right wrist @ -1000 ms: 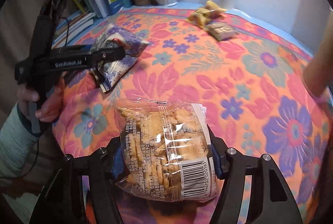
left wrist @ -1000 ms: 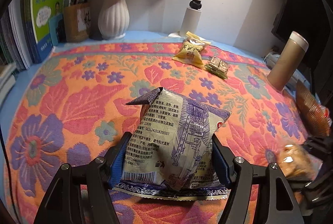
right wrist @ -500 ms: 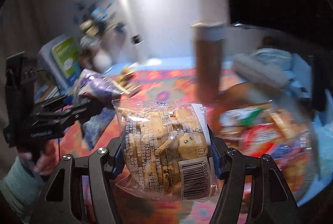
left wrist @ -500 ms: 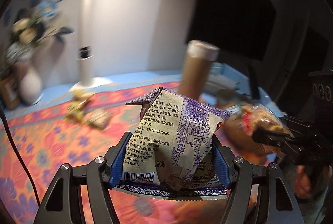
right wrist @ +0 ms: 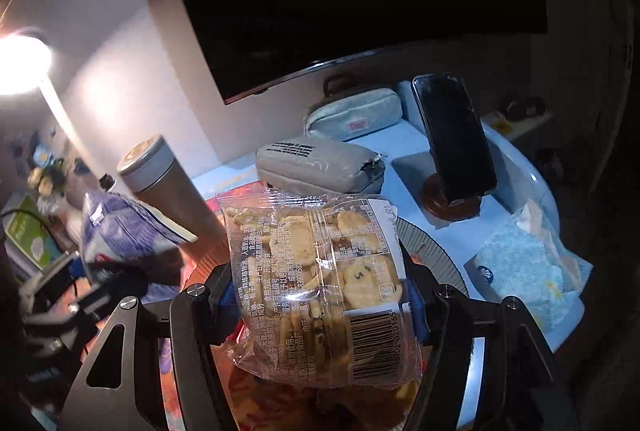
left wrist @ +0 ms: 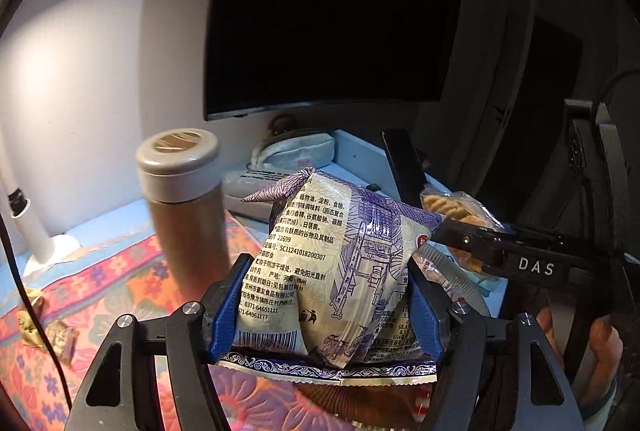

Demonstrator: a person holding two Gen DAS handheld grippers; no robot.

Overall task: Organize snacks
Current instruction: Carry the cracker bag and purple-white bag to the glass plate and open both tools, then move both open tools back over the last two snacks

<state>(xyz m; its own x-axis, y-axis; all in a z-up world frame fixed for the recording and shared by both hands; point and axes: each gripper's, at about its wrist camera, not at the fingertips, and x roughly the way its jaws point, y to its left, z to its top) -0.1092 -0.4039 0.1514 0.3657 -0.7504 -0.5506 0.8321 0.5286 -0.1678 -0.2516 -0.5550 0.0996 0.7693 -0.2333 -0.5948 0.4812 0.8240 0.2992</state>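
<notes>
Both of your loads have left the open floral cloth and now hang at the far right end of the table. Your left hand-held gripper (left wrist: 326,305) is clamped on the purple-and-cream printed foil snack packet (left wrist: 340,271), upright between its blue pads. Your right hand-held gripper (right wrist: 320,305) carries the clear plastic bag of small round biscuits (right wrist: 320,287); its jaws are opening, though the pads appear to press the bag yet.

Directly beneath and ahead of the right gripper sits a ribbed round dish (right wrist: 436,251) already heaped with orange and red snack packs. The tall brown flask with a grey lid (left wrist: 184,207) now stands just left of the left gripper, close enough to be knocked.

Judgement: the transfer is ending and the drop into the dish is starting. Two small wrapped snacks (left wrist: 48,331) remain on the cloth behind, so further trips are due.
</notes>
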